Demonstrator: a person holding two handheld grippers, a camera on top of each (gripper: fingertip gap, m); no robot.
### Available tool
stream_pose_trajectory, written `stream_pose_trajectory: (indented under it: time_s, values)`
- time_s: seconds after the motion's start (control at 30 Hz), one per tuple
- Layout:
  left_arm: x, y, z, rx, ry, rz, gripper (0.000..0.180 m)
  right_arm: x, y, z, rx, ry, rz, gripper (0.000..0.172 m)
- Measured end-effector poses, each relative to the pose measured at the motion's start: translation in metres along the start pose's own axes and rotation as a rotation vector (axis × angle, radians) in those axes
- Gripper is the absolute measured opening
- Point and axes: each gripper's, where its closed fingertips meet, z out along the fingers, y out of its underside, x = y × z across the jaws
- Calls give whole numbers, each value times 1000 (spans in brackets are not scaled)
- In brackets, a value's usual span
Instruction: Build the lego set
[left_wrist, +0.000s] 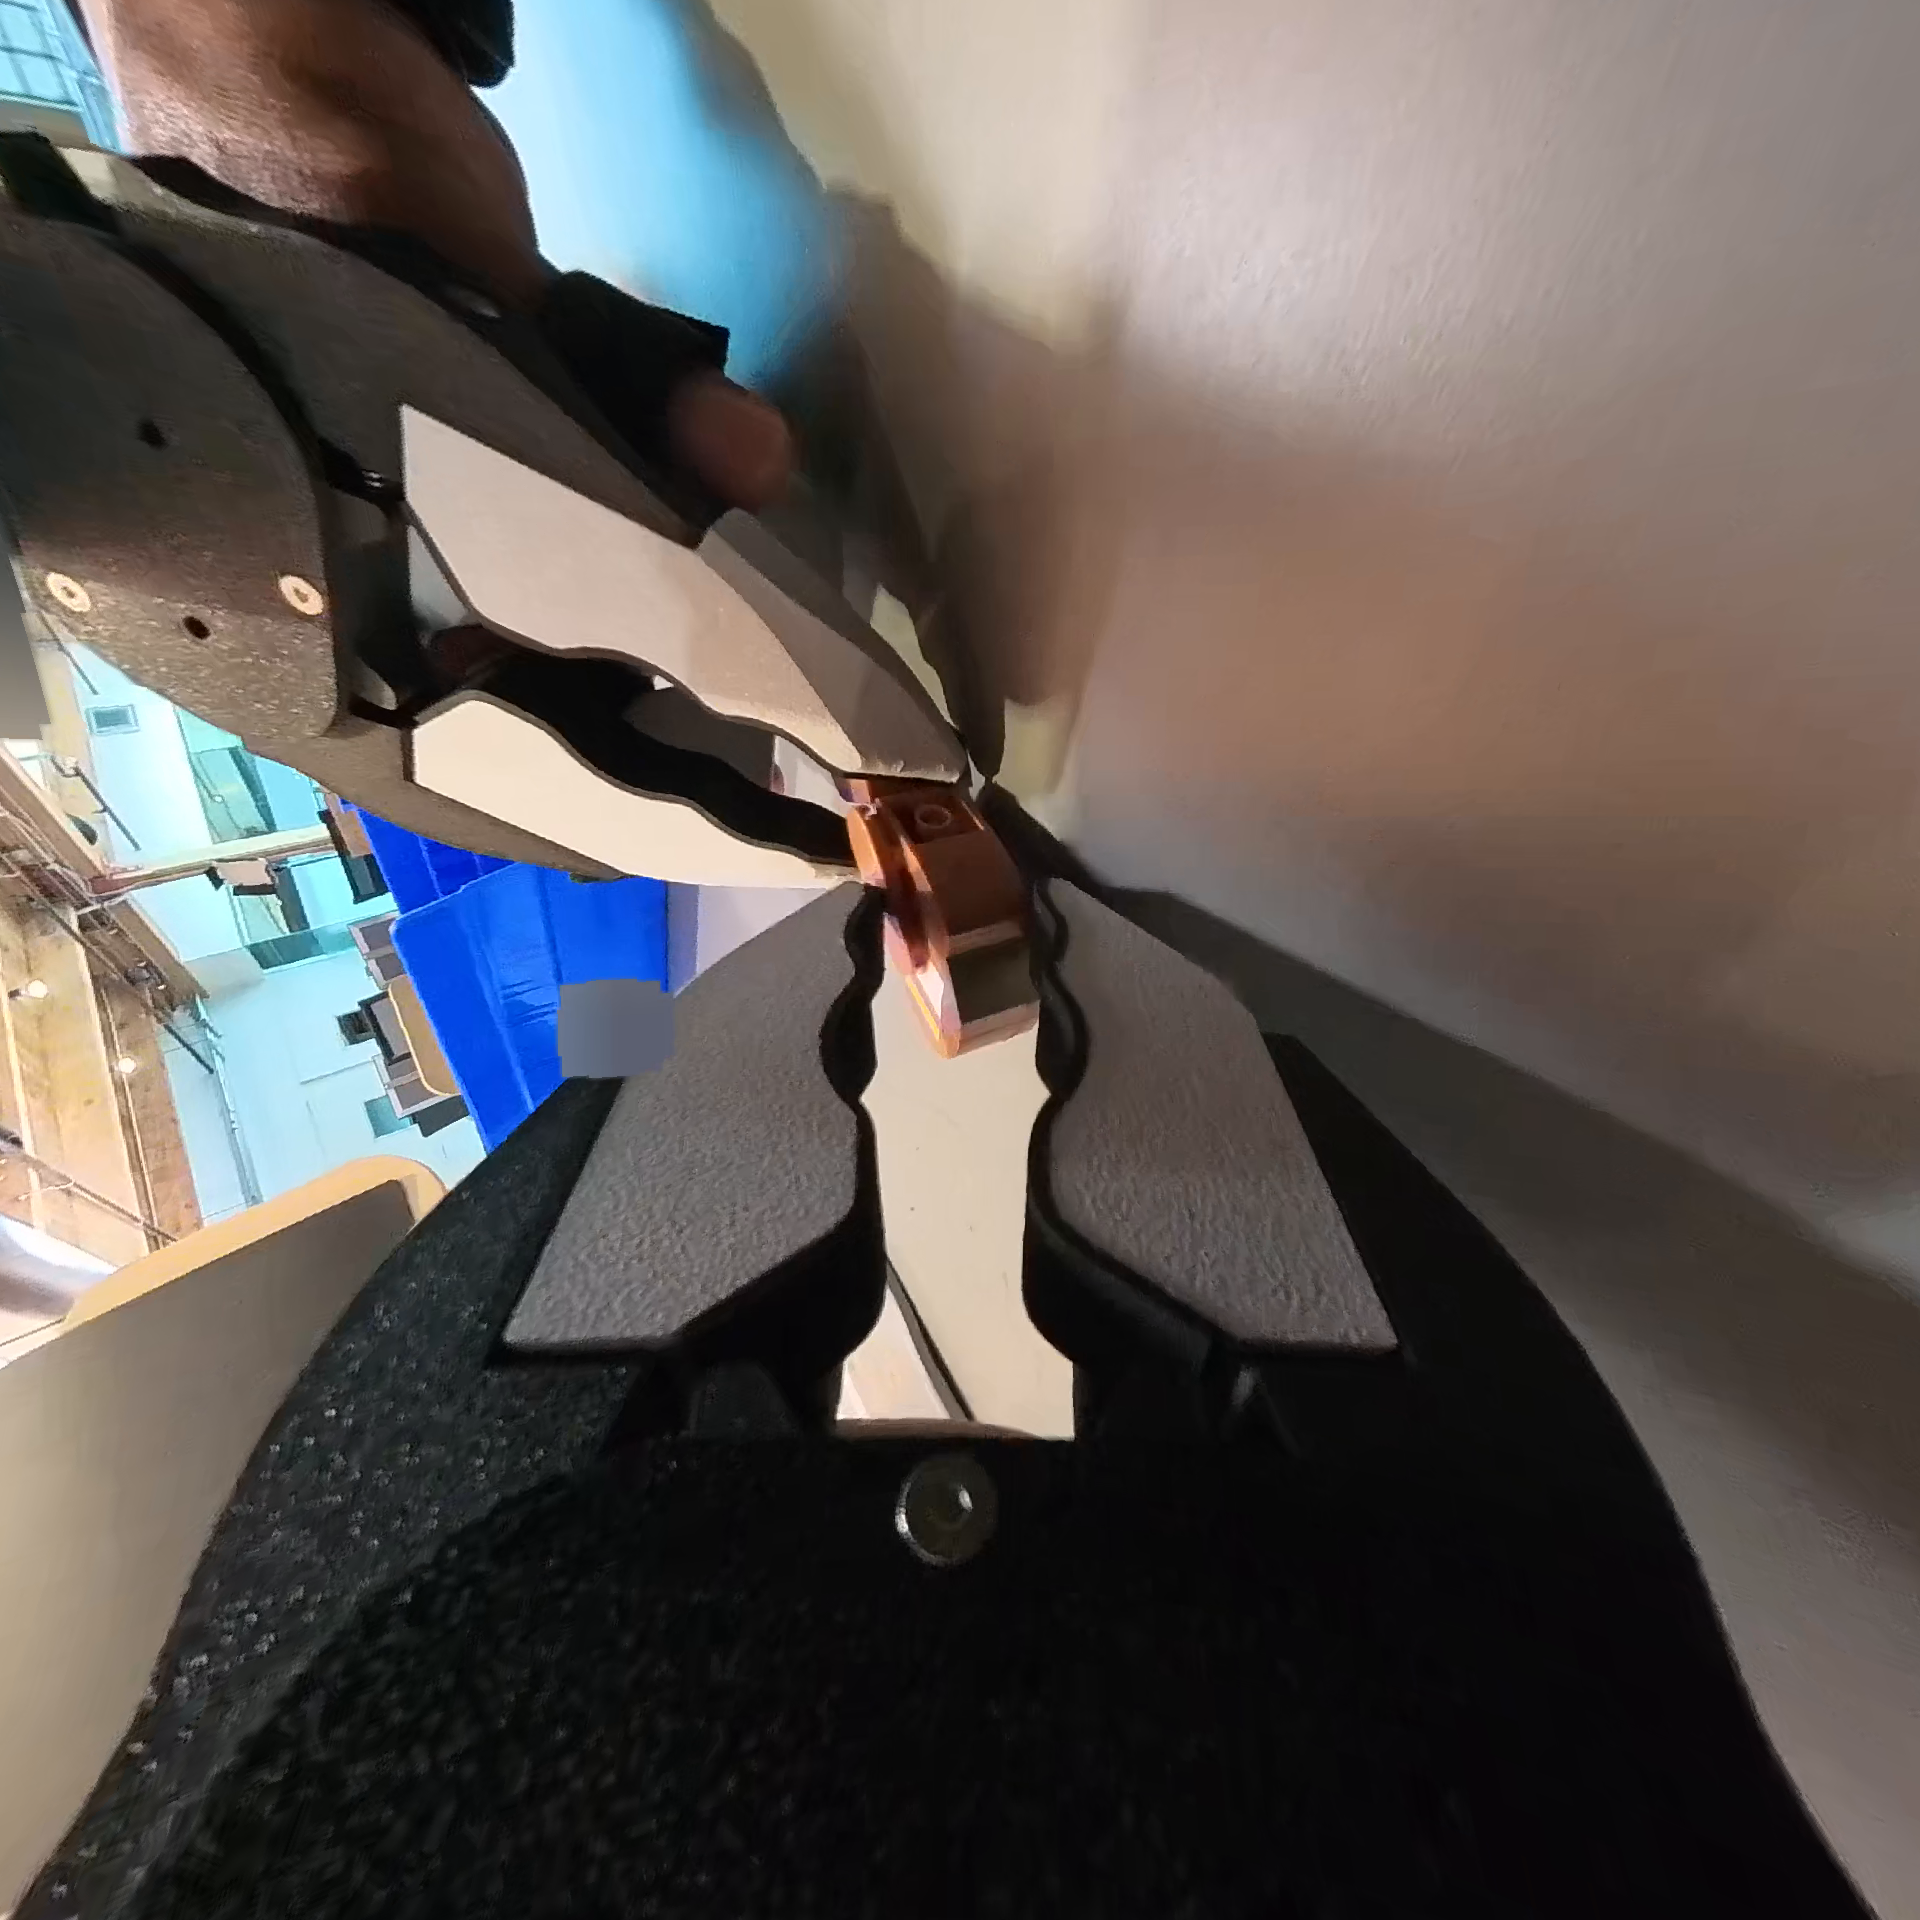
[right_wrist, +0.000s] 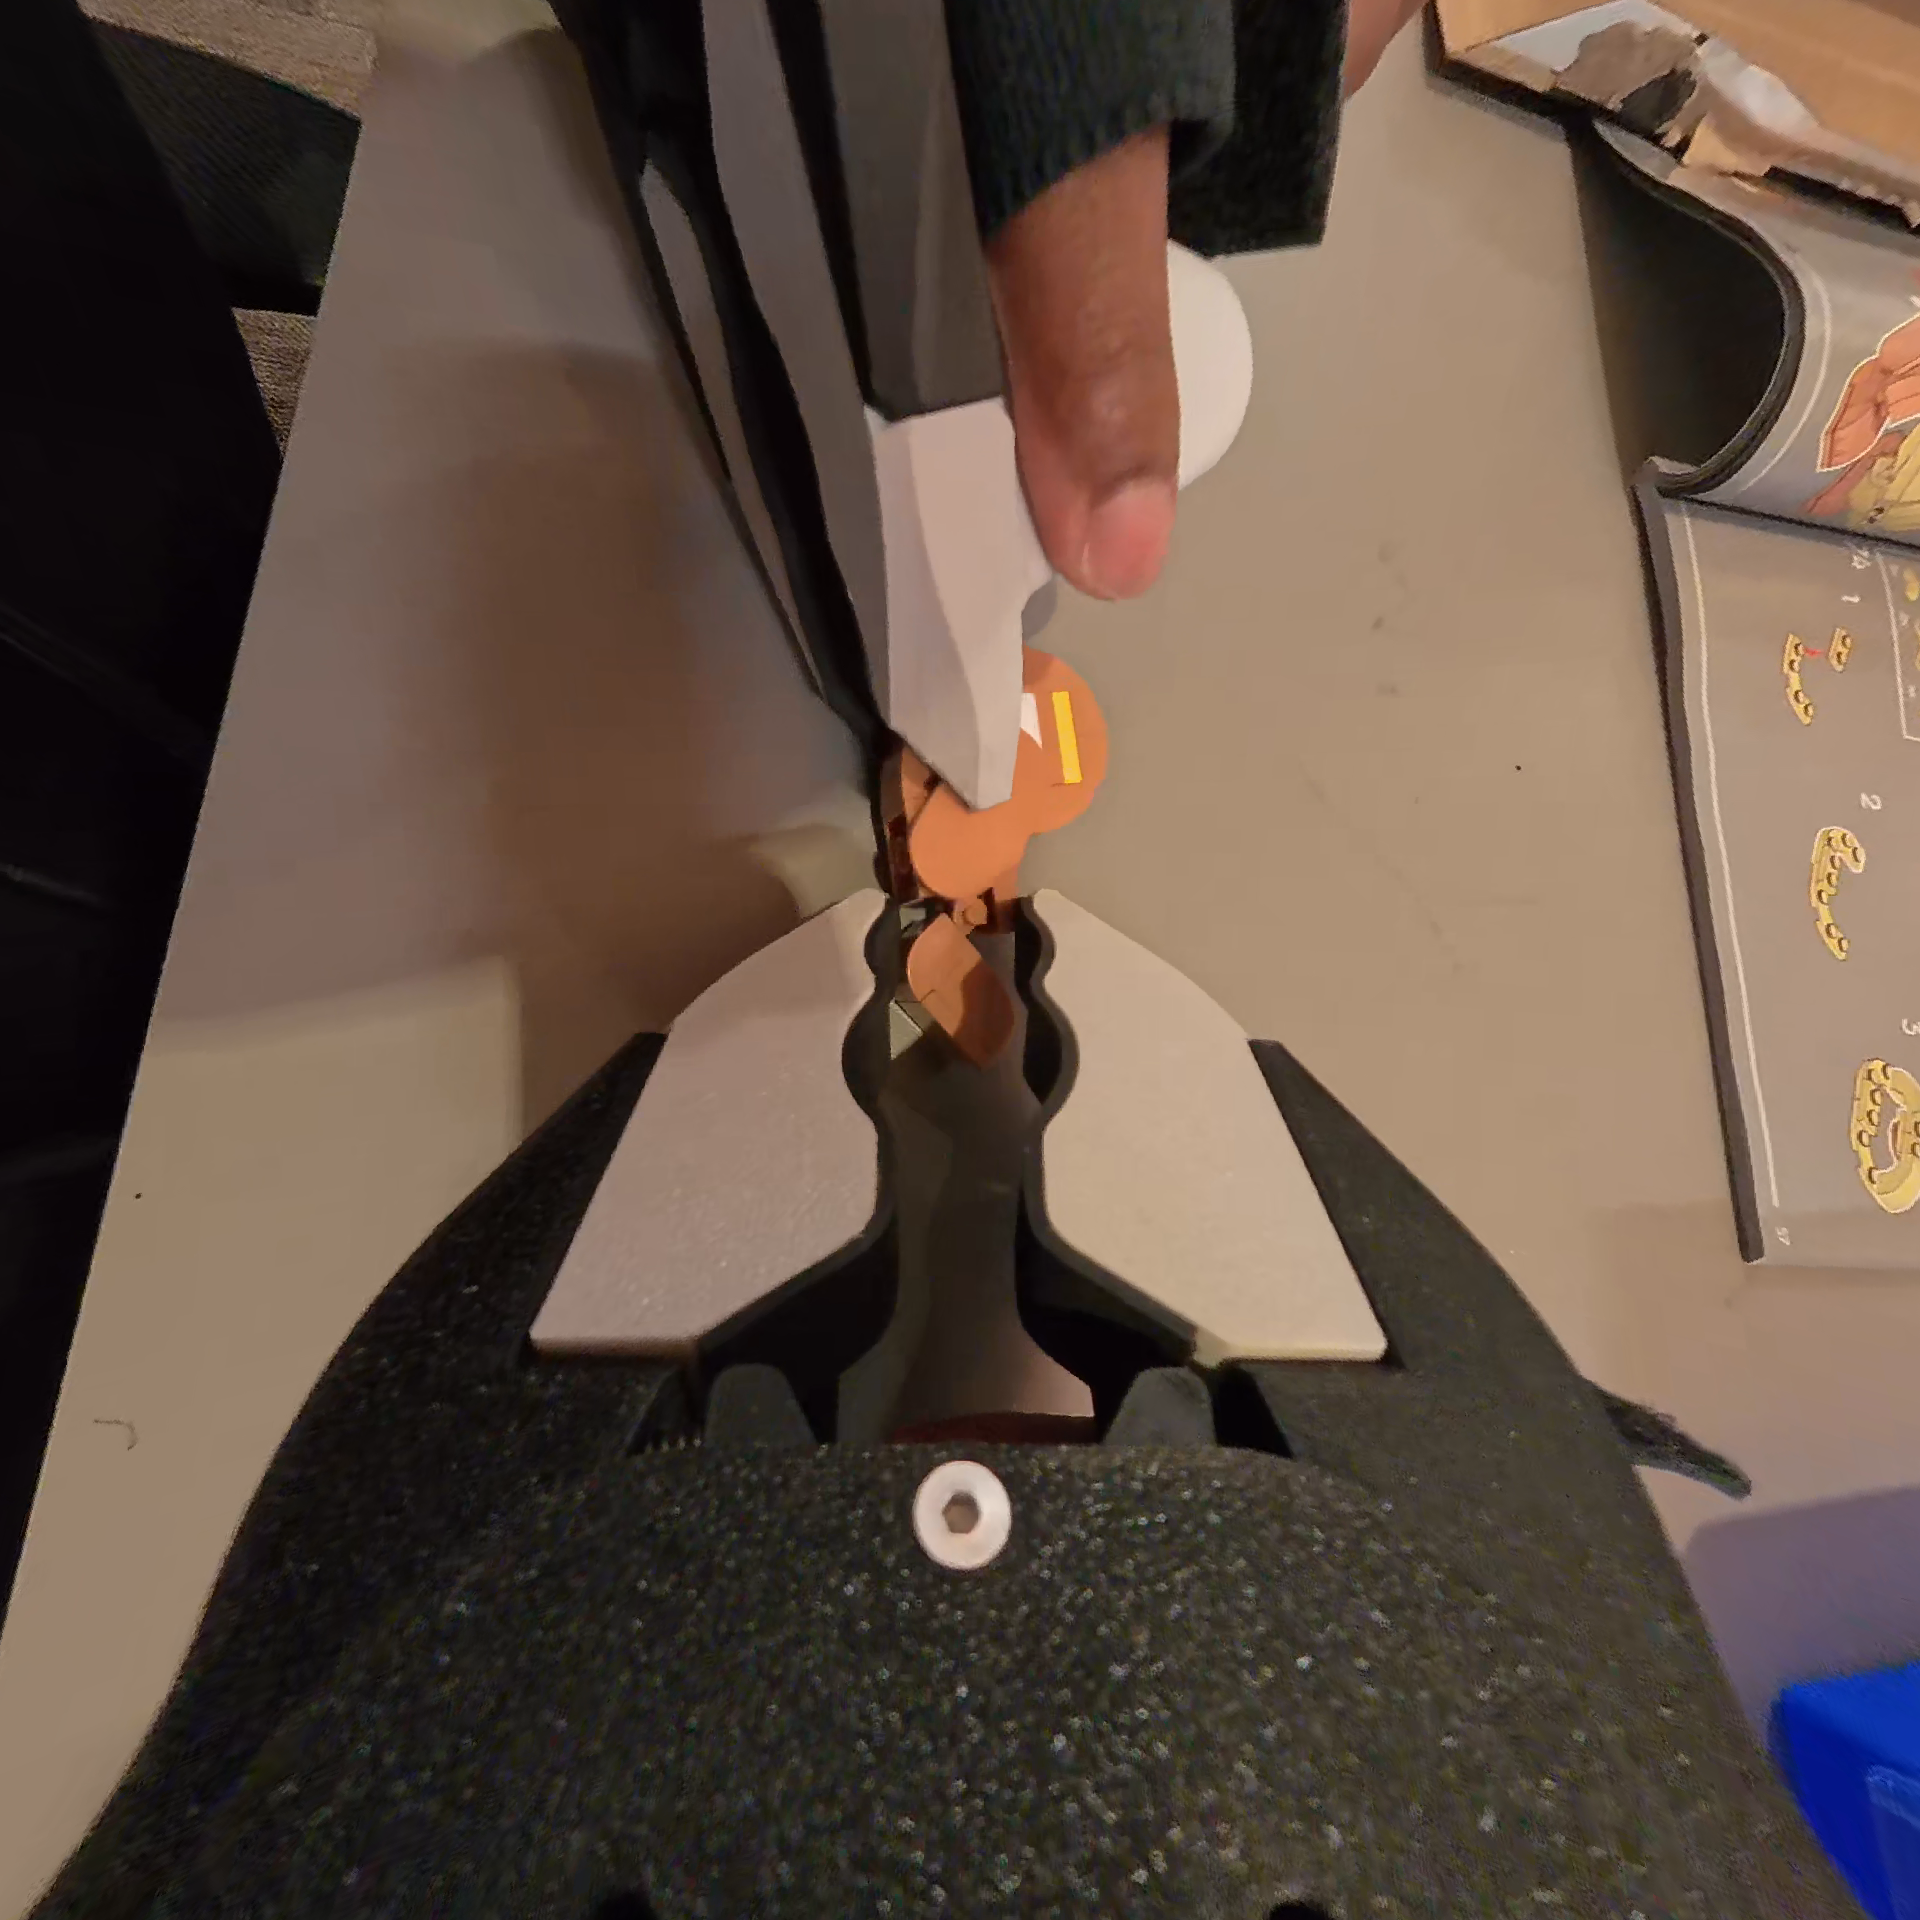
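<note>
Grey tabletop (right_wrist: 1351, 831): one brown brick assembly (right_wrist: 966, 842), clamped by two narrowly parted grippers, left (left_wrist: 951, 914) and right (right_wrist: 956, 977); one open instruction booklet (right_wrist: 1787, 935).

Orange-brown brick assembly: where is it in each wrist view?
Left wrist view: brick assembly at centre, between this tool's fingertips, the other tool's tips on its far end.
Right wrist view: at centre, again between both tools.
Shared landmark: blue bin.
</note>
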Motion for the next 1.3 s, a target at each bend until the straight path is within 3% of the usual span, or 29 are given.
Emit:
stream_pose_trajectory:
  time_s: [1.3]
  values:
    - [2, 13, -2, -255, 85, -18, 24, 13, 0, 7, -26, 98, 174, 19]
